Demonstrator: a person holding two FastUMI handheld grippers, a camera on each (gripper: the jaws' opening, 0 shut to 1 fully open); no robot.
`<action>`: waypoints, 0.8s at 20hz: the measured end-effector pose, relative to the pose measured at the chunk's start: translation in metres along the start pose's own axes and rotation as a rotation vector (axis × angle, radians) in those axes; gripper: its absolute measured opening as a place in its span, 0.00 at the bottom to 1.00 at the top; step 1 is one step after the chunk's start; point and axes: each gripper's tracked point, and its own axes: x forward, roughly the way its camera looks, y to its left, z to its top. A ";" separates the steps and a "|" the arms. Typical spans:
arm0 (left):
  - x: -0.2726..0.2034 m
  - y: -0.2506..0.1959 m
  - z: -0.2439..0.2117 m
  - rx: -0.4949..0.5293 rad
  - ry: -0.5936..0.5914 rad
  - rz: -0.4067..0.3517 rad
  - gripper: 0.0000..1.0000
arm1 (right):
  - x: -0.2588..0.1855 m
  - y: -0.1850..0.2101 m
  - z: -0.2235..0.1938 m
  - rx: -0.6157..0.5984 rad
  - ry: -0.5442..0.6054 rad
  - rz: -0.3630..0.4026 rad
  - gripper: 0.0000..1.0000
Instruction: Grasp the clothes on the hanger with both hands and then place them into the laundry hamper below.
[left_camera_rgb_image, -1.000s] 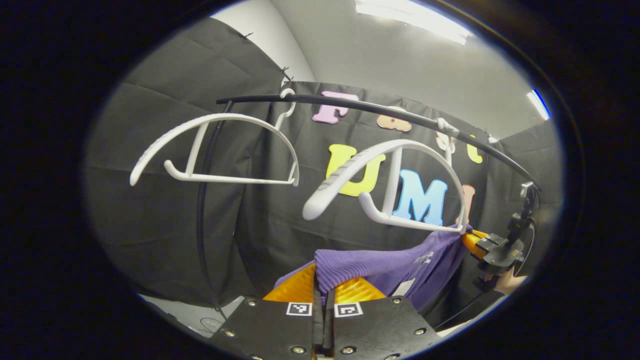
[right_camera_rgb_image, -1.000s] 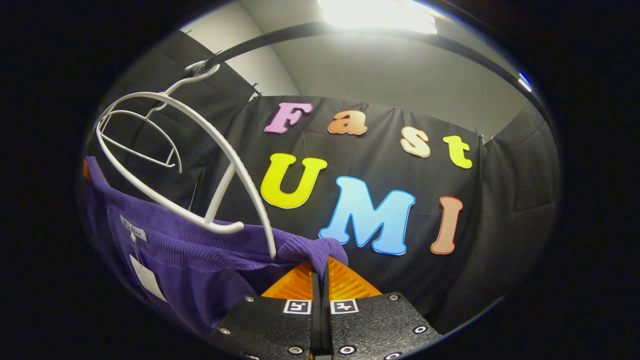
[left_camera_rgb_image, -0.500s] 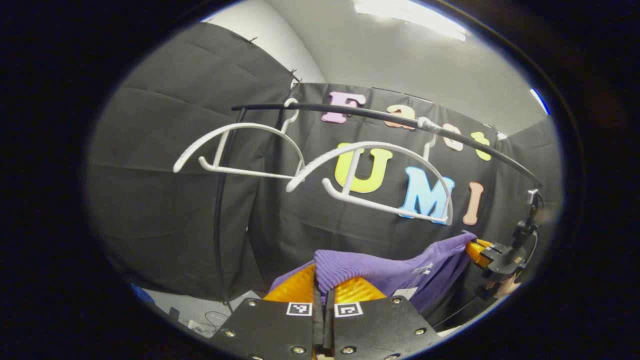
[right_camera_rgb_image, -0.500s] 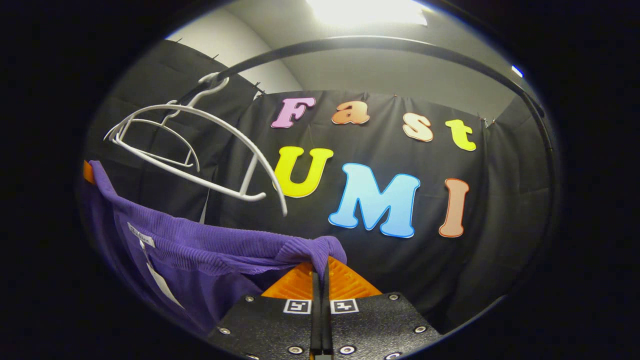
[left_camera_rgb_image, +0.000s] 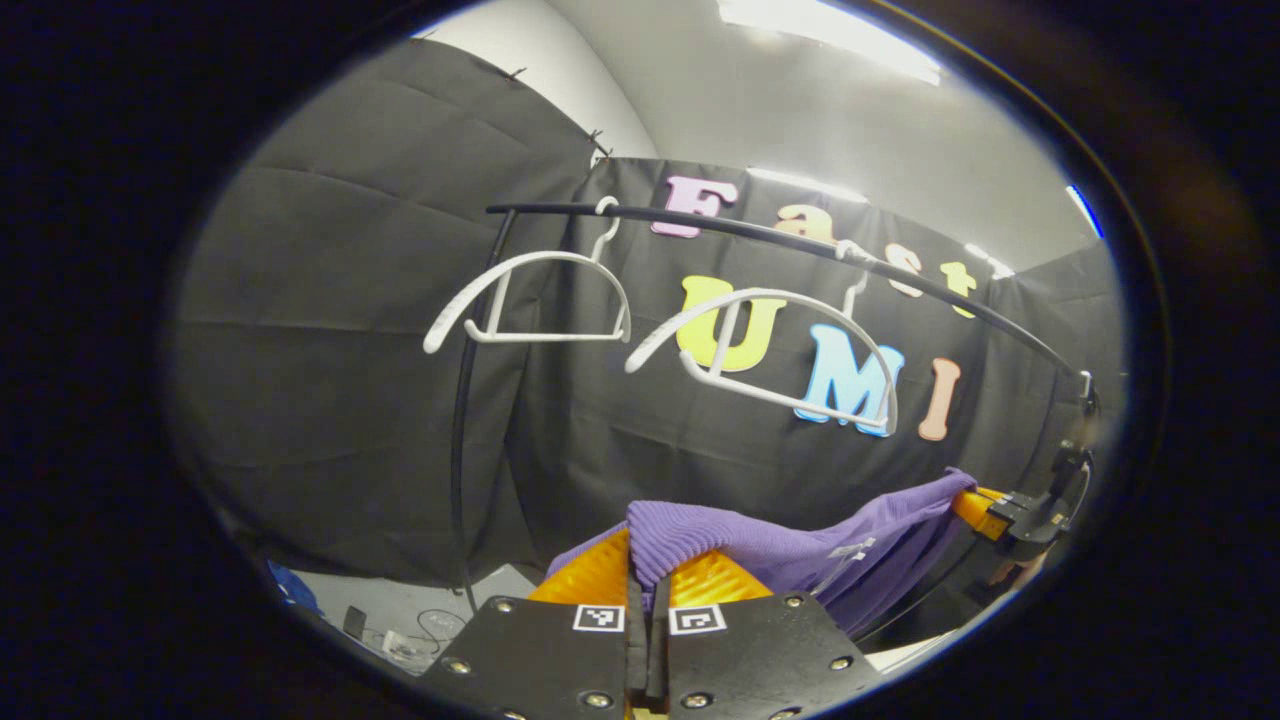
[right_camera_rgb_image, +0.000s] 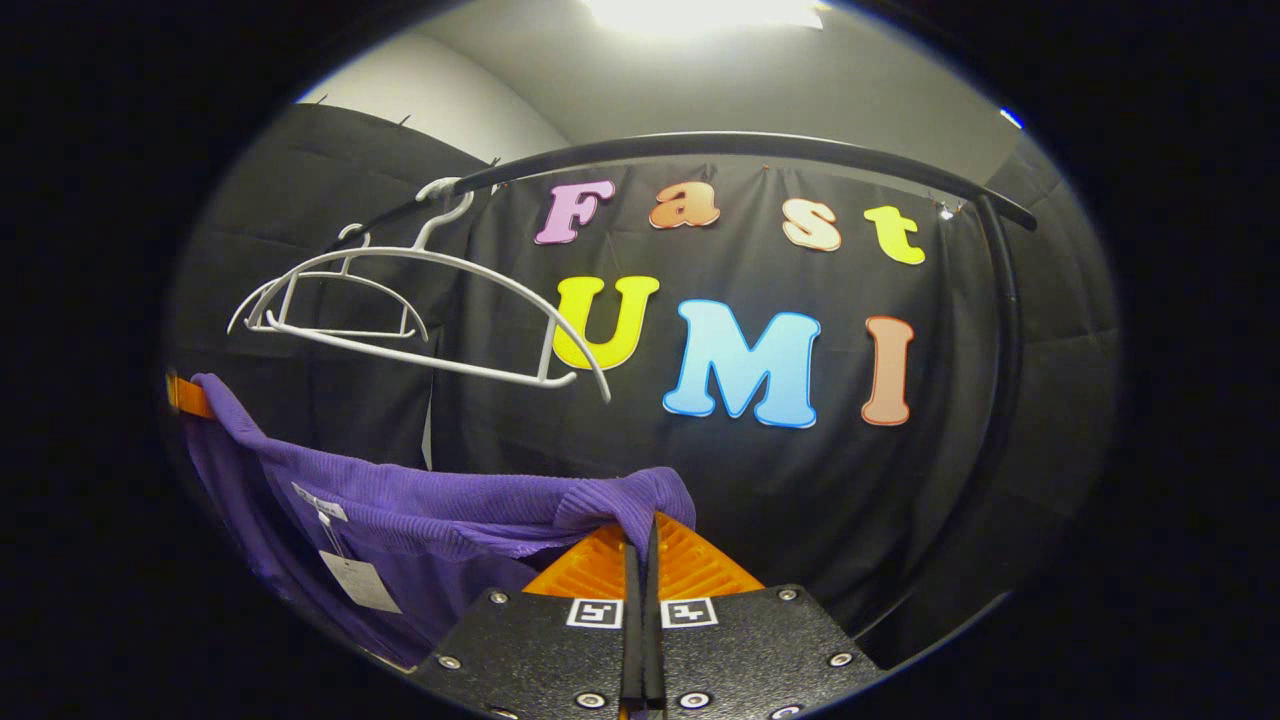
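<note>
We have the purple garment (left_camera_rgb_image: 800, 545) clear below the white hanger (left_camera_rgb_image: 770, 350), slung between left tongs (left_camera_rgb_image: 645, 575) and right tongs (right_camera_rgb_image: 640, 545), each pinching a shoulder edge; soft, light, sagging knit.

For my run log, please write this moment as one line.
left hand-held gripper: shut on purple garment | right hand-held gripper: shut on purple garment | white hangers: bare on rail
</note>
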 end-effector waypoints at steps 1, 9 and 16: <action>-0.006 0.004 -0.003 0.012 0.013 -0.027 0.06 | -0.013 0.003 -0.005 0.024 0.023 -0.027 0.00; -0.064 0.014 -0.057 0.134 0.138 -0.280 0.06 | -0.140 0.048 -0.009 0.065 0.097 -0.218 0.00; -0.075 -0.007 -0.092 0.125 0.222 -0.378 0.06 | -0.178 0.087 -0.040 0.140 0.179 -0.236 0.00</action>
